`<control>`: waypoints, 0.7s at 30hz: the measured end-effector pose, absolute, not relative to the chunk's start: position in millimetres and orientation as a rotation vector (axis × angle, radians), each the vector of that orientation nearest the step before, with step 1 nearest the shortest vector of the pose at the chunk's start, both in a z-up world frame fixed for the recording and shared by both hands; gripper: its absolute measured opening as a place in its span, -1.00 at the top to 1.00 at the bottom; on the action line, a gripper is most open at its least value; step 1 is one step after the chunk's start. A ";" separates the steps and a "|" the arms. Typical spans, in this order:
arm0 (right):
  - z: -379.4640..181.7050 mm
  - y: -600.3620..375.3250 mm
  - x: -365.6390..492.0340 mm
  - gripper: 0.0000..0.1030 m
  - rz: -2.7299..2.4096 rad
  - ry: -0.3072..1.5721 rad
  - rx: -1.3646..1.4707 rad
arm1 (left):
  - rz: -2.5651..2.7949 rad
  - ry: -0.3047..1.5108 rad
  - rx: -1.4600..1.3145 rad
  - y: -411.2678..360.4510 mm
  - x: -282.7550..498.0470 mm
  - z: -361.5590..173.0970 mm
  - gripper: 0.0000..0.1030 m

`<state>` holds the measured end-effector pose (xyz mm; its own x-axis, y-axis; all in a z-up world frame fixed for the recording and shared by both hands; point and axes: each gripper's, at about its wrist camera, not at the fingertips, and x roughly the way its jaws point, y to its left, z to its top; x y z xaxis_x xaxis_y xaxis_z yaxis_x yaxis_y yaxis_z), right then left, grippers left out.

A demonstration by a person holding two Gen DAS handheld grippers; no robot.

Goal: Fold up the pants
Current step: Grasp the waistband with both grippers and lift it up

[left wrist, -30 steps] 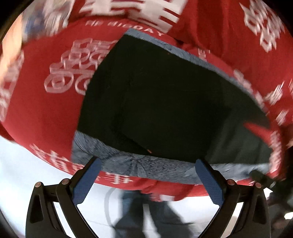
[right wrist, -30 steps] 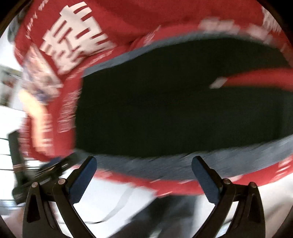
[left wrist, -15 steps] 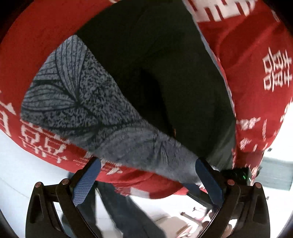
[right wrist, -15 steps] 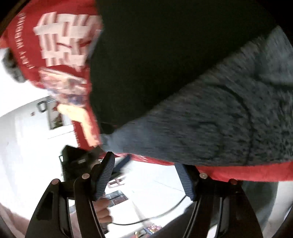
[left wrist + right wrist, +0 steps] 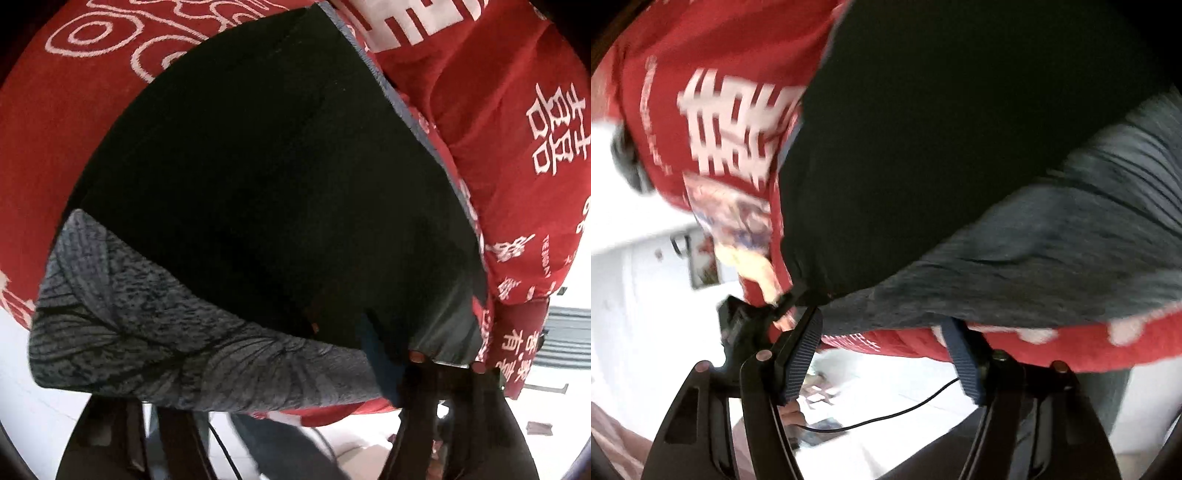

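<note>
Black pants (image 5: 277, 192) with a grey knit waistband (image 5: 155, 339) lie flat on a red cloth (image 5: 517, 155) printed with white characters. My left gripper (image 5: 280, 362) is at the band's edge and its jaws are closing. One finger is hidden under the grey band, and the blue pad of the other finger (image 5: 380, 362) rests on top of the fabric. In the right wrist view the same pants (image 5: 923, 147) and grey band (image 5: 1034, 266) fill the frame. My right gripper (image 5: 879, 321) has narrowed partway, the band's corner sits at its fingertips, and the pads do not press on it.
The red cloth (image 5: 720, 122) hangs over the front edge above a white floor (image 5: 646, 314). A black device (image 5: 738, 325) with a hand under it shows at the pants' left corner. A thin black cable (image 5: 886, 417) runs below. A person's jeans-clad legs (image 5: 266, 443) stand underneath.
Both grippers have dropped toward the grey waistband and rolled. Their jaws have narrowed. The band now drapes over one finger of the left gripper.
</note>
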<state>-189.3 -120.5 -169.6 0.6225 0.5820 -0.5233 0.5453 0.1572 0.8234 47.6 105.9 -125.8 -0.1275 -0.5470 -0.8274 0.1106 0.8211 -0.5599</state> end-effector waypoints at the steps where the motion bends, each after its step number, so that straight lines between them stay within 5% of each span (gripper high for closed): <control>1: -170.6 -124.3 -196.2 -0.35 0.017 0.979 1.521 | -0.584 1.612 -0.347 107.5 48.8 -126.2 -0.16; 6: -185.8 -137.7 -229.7 -0.26 -0.094 0.857 1.797 | -0.595 1.625 -0.335 111.5 50.4 -125.9 -0.09; 14: -192.2 -159.2 -242.0 -0.23 -0.136 0.925 1.807 | -0.543 1.629 -0.340 108.4 48.3 -127.3 -0.10; 16: -189.3 -159.2 -236.8 0.53 -0.121 0.878 1.836 | -0.519 1.634 -0.333 107.4 48.5 -126.2 0.03; 17: -187.7 -162.6 -236.2 0.90 -0.135 0.869 1.852 | -0.505 1.634 -0.330 108.7 49.0 -125.6 0.34; 21: -150.9 -177.4 -209.0 0.90 -0.098 0.956 1.676 | -0.478 1.630 -0.404 118.4 54.4 -111.8 0.59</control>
